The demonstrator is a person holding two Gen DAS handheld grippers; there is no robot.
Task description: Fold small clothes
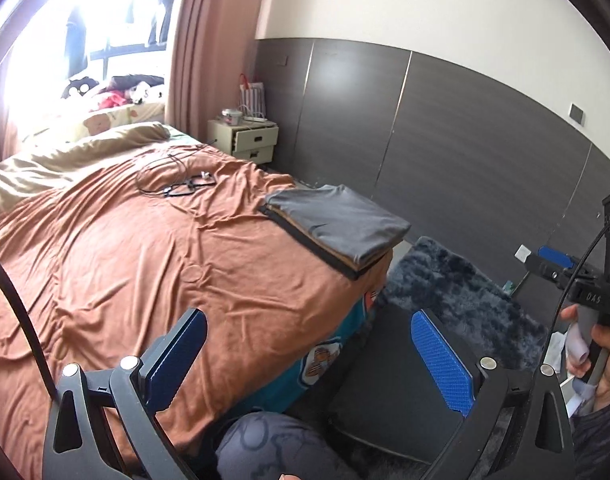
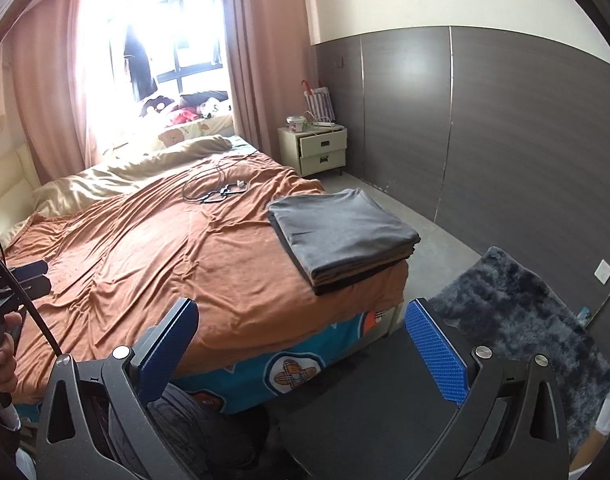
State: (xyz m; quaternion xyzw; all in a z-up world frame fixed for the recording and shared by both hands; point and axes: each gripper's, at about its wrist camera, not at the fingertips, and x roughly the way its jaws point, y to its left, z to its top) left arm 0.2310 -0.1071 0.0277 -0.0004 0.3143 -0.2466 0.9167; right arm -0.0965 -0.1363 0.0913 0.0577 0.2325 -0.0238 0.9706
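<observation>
A folded stack of small clothes (image 1: pixel 337 228) (image 2: pixel 341 232), grey on top with tan and black layers under it, lies on the bed's near right corner. My left gripper (image 1: pixel 317 352) hovers above the bed's foot edge, short of the stack, open with nothing between its blue pads. My right gripper (image 2: pixel 305 348) is also open wide and empty, held over the bed's edge and the floor in front of the stack. Each wrist view shows a hand (image 1: pixel 601 344) (image 2: pixel 5 360) gripping the other tool's handle at the frame edge.
An orange sheet (image 2: pixel 165 248) covers the bed, with black cables and glasses (image 2: pixel 217 192) lying far back. A cream nightstand (image 2: pixel 321 148) stands by the dark wall panels. A dark shaggy rug (image 2: pixel 517 312) and a black mat (image 2: pixel 377 412) lie on the floor. The person's knee (image 1: pixel 265 444) is below.
</observation>
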